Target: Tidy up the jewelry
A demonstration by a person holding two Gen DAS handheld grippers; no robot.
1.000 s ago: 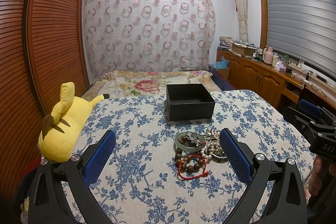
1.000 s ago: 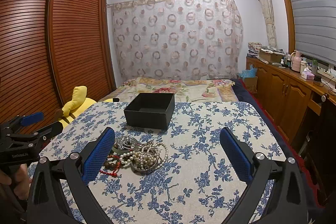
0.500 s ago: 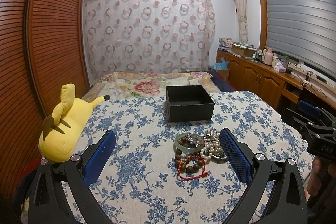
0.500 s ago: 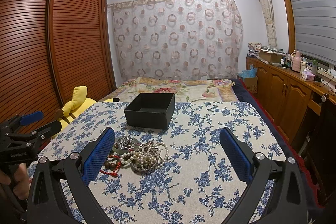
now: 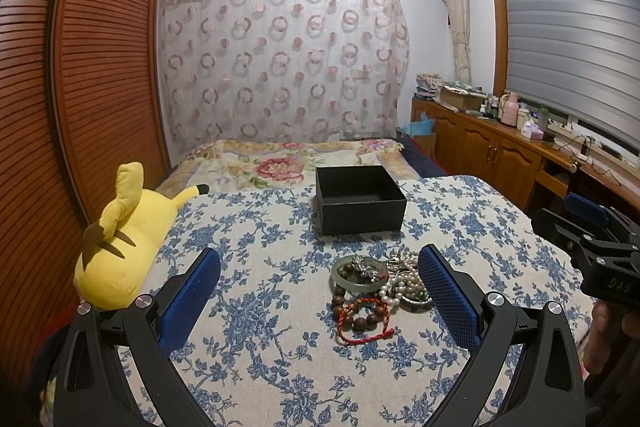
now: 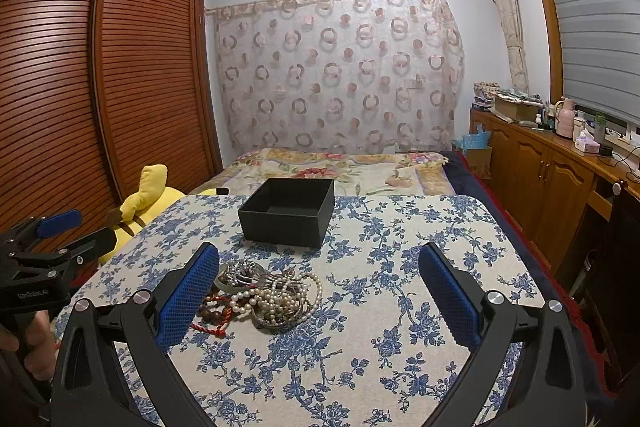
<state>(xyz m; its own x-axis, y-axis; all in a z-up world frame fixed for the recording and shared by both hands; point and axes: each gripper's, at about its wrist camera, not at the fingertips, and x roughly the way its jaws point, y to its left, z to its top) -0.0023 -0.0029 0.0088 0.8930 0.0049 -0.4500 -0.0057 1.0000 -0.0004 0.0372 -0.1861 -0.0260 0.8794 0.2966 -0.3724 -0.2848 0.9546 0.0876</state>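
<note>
At center of the left wrist view, your left gripper (image 5: 318, 301) hangs w/ jaws spread wide, gripping nothing; the jewelry pile (image 5: 378, 285) lies lower center-right on the floral tablecloth (image 5: 260, 227), black box (image 5: 360, 199) just above. In the right wrist view, your right gripper (image 6: 318, 301) gapes too, empty; pile (image 6: 264, 295) sits lower left by its left finger (image 6: 188, 299), box (image 6: 290, 211) above center.

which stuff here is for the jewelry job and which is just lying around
For the job: jewelry pile, red cord bracelet, pearl necklace, black box.

Lying about: yellow plush toy, flowered bedspread, pink flask.
</note>
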